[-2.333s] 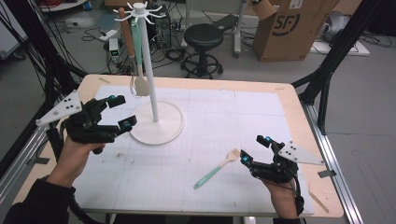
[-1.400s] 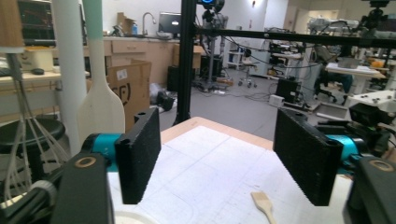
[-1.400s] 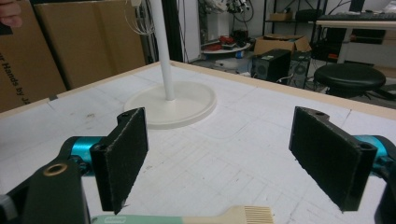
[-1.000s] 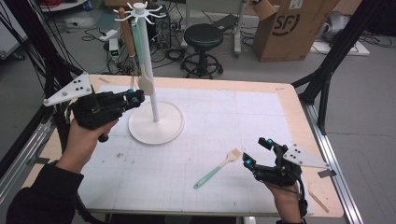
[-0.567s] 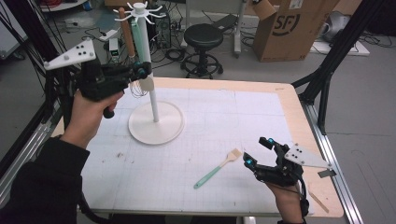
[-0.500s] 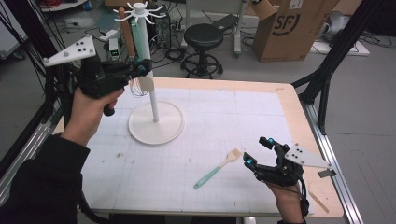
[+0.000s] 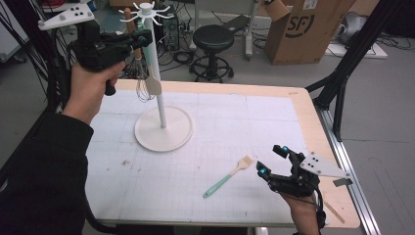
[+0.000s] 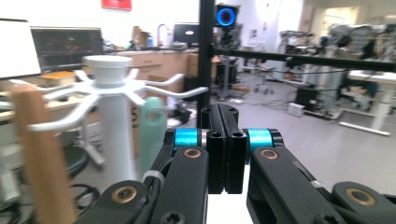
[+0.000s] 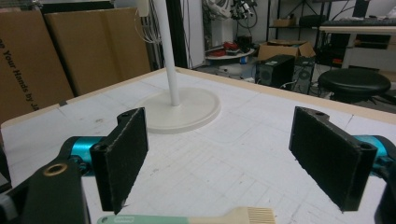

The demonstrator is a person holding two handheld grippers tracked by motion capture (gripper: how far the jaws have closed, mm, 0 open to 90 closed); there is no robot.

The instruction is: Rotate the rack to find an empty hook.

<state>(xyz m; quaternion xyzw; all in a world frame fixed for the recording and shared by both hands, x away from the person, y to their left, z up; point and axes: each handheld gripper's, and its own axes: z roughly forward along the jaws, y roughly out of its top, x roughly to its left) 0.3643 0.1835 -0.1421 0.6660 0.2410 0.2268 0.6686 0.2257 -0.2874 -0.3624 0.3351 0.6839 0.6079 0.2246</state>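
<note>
High view: left tongs [image 7: 139, 39] raised beside the white hook stand [image 7: 155, 73].
Their jaws are pressed together on nothing, level with the stand's top; right of its base, the brush [image 7: 228, 176] lies on the desk [image 7: 274, 122], just beside the wide-open, empty right tongs [image 7: 270, 161].

The rack [image 7: 161, 93] at upper left of the high view is white, post and hooks alike. The brush [image 7: 228, 177] at lower centre has a mint-green handle and pale tan bristles. The counter [image 7: 274, 127] wears a white mat with a fine grey grid, edged in light wood. Both claws are black with bright blue joints.
</note>
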